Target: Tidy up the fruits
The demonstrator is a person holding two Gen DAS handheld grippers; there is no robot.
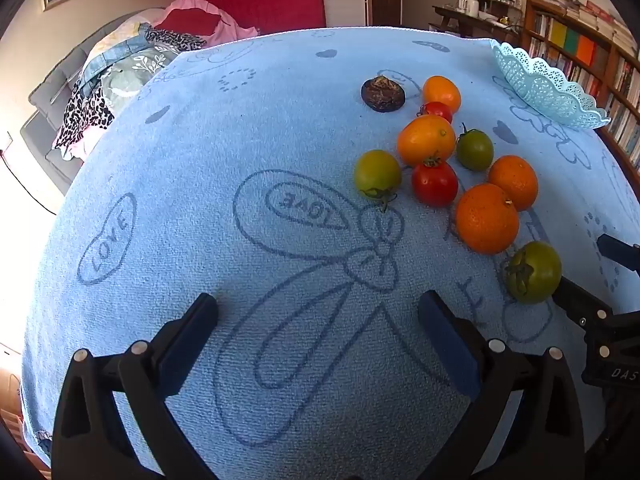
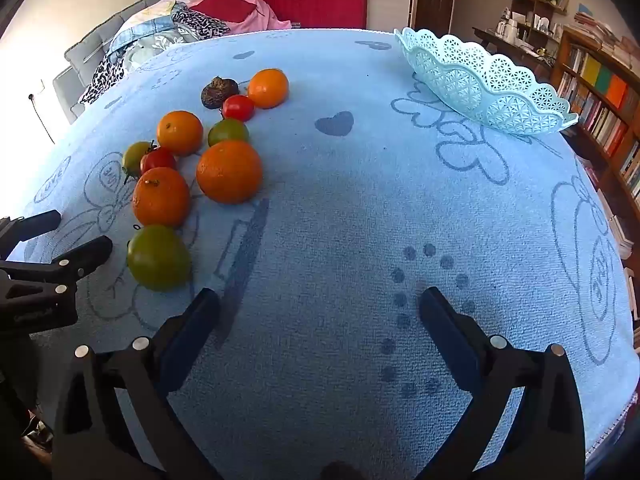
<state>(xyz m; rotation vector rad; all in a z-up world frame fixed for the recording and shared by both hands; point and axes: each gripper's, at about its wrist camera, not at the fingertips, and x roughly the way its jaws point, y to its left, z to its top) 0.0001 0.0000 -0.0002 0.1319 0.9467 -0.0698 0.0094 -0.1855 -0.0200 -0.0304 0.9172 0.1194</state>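
Fruits [image 2: 192, 172] lie loose, far-left of the empty basket [image 2: 484, 80]; both grippers [image 1: 318, 316] [image 2: 320, 312] gape released, so straddle the near green tomato [image 2: 159, 258] squarely.

Clustered fruits [image 2: 200, 160] on blue towel [image 2: 340, 220], lattice basket [image 2: 488, 88] well apart.

A home: sofa [image 1: 60, 92] with laundry, bookshelves [image 1: 580, 52].

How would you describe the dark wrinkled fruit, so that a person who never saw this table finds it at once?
Start from the blue towel that covers the table and find the cluster of round fruits on it, away from the lace basket. At the cluster's far end, beside a small red tomato and an orange, lies the dark fruit. It alone is brown-black and shrivelled; its neighbours are smooth and bright.
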